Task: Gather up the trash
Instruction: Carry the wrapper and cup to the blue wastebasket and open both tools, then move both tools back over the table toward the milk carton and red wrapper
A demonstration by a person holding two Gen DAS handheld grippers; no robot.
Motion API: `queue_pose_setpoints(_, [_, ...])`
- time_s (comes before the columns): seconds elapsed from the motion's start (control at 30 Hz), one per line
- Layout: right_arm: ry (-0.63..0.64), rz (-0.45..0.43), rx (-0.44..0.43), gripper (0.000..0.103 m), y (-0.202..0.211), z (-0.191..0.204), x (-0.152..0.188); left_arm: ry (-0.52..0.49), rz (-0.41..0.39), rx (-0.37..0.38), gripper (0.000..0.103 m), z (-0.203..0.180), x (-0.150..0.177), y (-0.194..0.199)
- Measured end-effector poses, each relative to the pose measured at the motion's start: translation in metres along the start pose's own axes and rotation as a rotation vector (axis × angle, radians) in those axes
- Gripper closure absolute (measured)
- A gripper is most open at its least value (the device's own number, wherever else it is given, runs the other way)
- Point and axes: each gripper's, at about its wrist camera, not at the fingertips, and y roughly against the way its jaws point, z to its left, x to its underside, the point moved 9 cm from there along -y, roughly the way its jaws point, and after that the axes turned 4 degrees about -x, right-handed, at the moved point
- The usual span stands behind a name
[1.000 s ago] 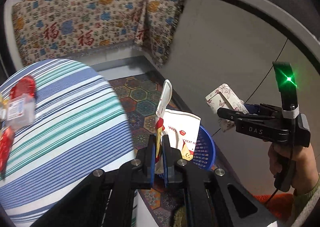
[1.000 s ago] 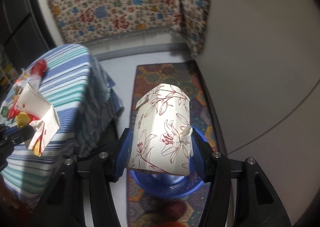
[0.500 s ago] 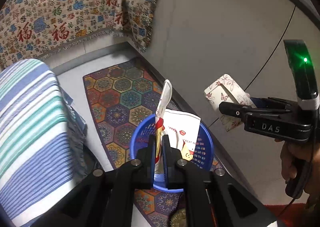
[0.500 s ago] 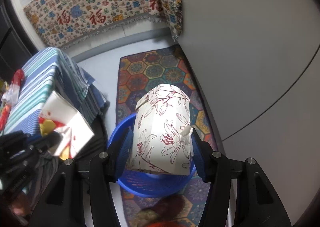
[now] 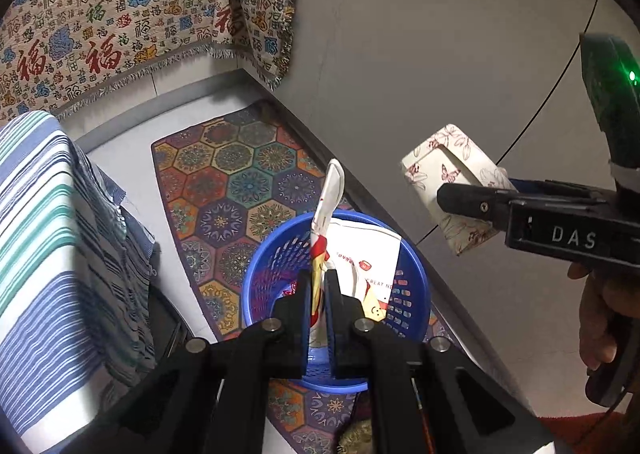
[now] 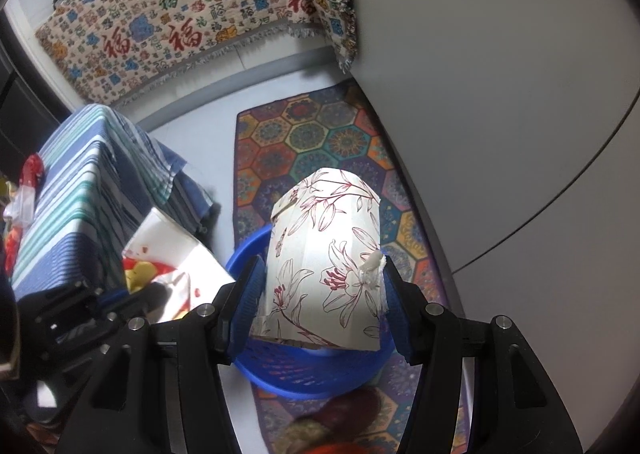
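left gripper (image 5: pixel 318 298) clamps the thin, floppy paper bag (image 5: pixel 360 258) over the blue basket (image 5: pixel 416 286); right gripper (image 6: pixel 322 286), at 3 o'clock, squeezes the light, crushable floral box (image 6: pixel 328 254) across its sides.

Both my wrist cameras tilt steeply down, close above the blue basket (image 5: pixel 404 318) (image 6: pixel 304 374); hexagon rug (image 5: pixel 240 181) (image 6: pixel 320 137) shared.

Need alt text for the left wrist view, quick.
The left hand-held gripper is shut on a white wrapper above a blue basket on a patterned rug. The right hand-held gripper holds a floral box.
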Motion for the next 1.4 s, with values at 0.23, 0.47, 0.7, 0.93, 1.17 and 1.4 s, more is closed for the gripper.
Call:
queue_pose_setpoints(0.23, [-0.014, -0.005, 0.007, 0.040, -0.004, -0.001, -0.002, -0.016, 0.016, 0.016, 0.095, -0.004, 0.003, -0.014])
queue_pose_setpoints(0.47, [-0.052, -0.041, 0.024, 0.030, -0.003, -0.007, -0.009, -0.027, 0.040, 0.028, 0.050, -0.010, 0.007, -0.043])
queue_pose_setpoints(0.7, [-0.036, -0.149, 0.106, 0.022, 0.022, -0.014, -0.022, 0.005, 0.018, 0.031, 0.050, 0.000, 0.012, -0.019])
queue_pose_setpoints(0.93, [0.098, -0.249, 0.161, 0.015, 0.051, 0.022, -0.035, 0.058, -0.117, 0.040, 0.045, 0.042, 0.031, 0.099])
queue_pose_setpoints(1.17, [0.251, -0.345, 0.111, 0.010, 0.078, 0.121, -0.033, 0.162, -0.120, -0.102, 0.044, 0.139, 0.105, 0.175])
queue_pose_setpoints(1.4, [0.450, -0.324, -0.073, 0.009, 0.064, 0.278, 0.017, 0.326, -0.121, -0.294, 0.044, 0.251, 0.188, 0.236])
